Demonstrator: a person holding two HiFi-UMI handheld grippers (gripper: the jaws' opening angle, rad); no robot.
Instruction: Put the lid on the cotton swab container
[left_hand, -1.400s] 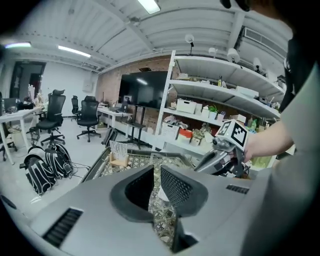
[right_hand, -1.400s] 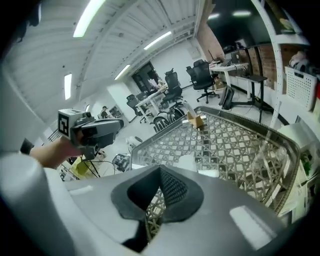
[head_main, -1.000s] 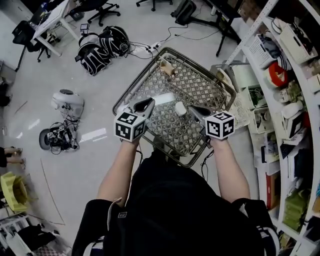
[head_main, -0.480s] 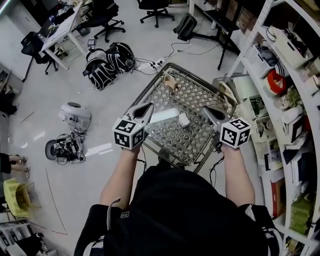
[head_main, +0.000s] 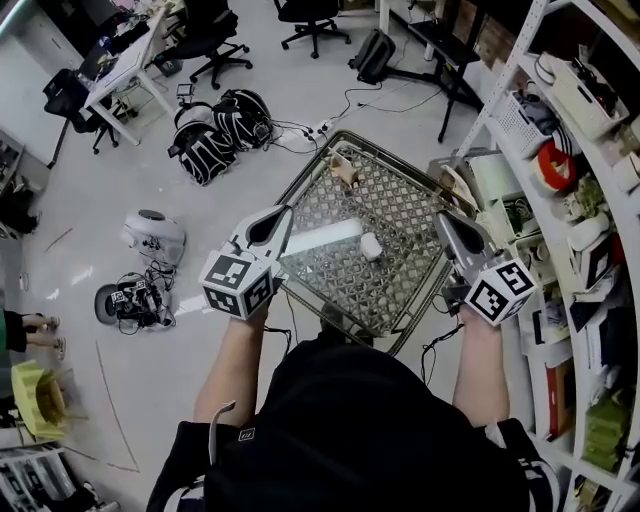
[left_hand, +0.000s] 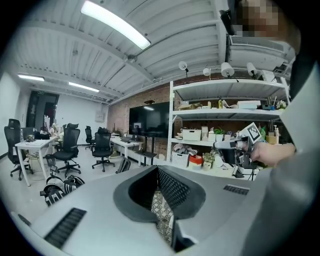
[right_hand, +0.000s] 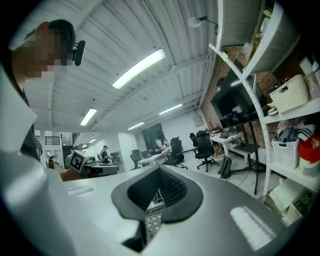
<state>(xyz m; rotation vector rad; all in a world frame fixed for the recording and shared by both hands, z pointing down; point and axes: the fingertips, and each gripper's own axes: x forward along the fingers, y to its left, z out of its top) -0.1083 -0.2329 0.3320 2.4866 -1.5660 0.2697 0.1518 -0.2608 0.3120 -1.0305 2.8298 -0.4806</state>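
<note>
The left tool (head_main: 284, 214) is seen with its jaws brought together; they have just been closing the last of the way, and nothing is held between them: only the patterned top of the table (head_main: 400, 205) is glimpsed through the thin slit below the tips. The right tool (head_main: 448, 219) is likewise shown with its jaws drawn together to a narrow slit, and nothing is gripped in it. Both tools are held above the table and touch nothing, the left one over the table's left edge and the right one over its right edge, well apart from each other. The cotton swab container (head_main: 371, 245) is found on the table near the middle, between the two tools in the head view and clear of both. It is seen from almost straight above as a small, squat white shape, so its long axis and the way it points cannot be made out, nor can it be told whether a lid sits on it. A small tan object (head_main: 345, 172) is placed at the far corner of the table. The only markings that can be read are the black-and-white square patterns on each tool's cube; print on the boxes along the shelving (head_main: 560, 120) to the right is too small to be read.
</note>
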